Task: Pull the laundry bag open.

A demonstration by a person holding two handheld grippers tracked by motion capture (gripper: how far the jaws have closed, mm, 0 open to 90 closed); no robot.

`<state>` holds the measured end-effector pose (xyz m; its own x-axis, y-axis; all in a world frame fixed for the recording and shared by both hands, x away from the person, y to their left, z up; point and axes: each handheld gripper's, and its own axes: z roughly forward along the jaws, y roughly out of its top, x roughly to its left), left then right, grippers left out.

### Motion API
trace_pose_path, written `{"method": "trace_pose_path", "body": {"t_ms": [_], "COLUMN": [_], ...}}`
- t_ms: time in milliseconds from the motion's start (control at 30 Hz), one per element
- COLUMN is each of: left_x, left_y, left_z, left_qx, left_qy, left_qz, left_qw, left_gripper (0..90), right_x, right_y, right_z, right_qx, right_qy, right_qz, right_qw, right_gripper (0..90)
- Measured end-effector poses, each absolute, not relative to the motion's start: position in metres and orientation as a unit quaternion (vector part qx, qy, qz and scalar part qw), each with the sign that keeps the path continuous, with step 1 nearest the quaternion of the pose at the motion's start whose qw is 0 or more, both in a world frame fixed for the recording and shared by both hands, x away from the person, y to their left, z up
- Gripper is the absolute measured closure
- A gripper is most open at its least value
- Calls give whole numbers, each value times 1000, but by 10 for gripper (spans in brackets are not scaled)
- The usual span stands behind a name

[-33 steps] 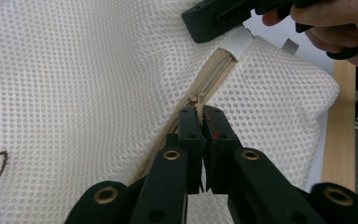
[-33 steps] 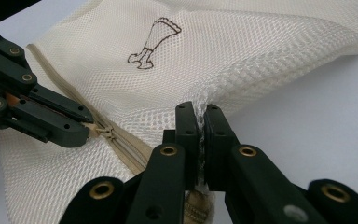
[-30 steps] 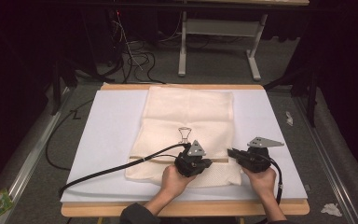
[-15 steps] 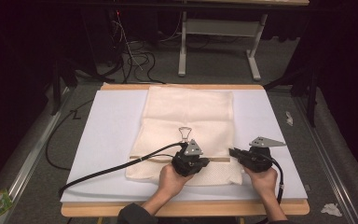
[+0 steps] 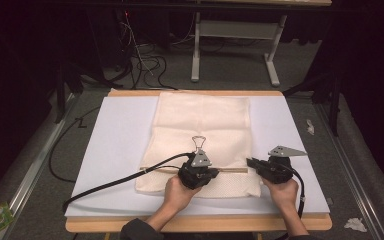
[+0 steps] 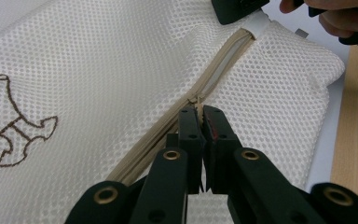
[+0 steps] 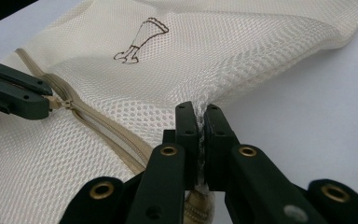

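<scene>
The high view looks forward and down from above the person's side onto the whole white table. Each gripper view sits low and close behind its own black jaws, skimming the mesh bag. Both gripper views share the bag's zipper, and the right gripper view also catches the left gripper from the side

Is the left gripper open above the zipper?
No, the left gripper is shut on the zipper pull of the mesh bag.
</scene>
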<state>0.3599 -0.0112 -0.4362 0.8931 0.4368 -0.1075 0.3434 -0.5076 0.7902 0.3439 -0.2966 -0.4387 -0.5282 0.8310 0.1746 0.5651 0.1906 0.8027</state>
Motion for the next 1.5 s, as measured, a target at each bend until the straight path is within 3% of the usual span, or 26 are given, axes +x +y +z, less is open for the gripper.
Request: {"method": "trace_pose_path", "body": {"t_ms": [1500], "left_x": [364], "left_y": [28], "left_z": [-433], "left_qx": [851], "left_qy": [257], "left_qz": [67], "left_qw": [453], "left_gripper": [872], "right_x": [364], "right_y": [-291], "right_z": [-434], "right_qx": [468], "right_qy": [758], "right_qz": [426], "right_qw": [158], "right_gripper": [879]}}
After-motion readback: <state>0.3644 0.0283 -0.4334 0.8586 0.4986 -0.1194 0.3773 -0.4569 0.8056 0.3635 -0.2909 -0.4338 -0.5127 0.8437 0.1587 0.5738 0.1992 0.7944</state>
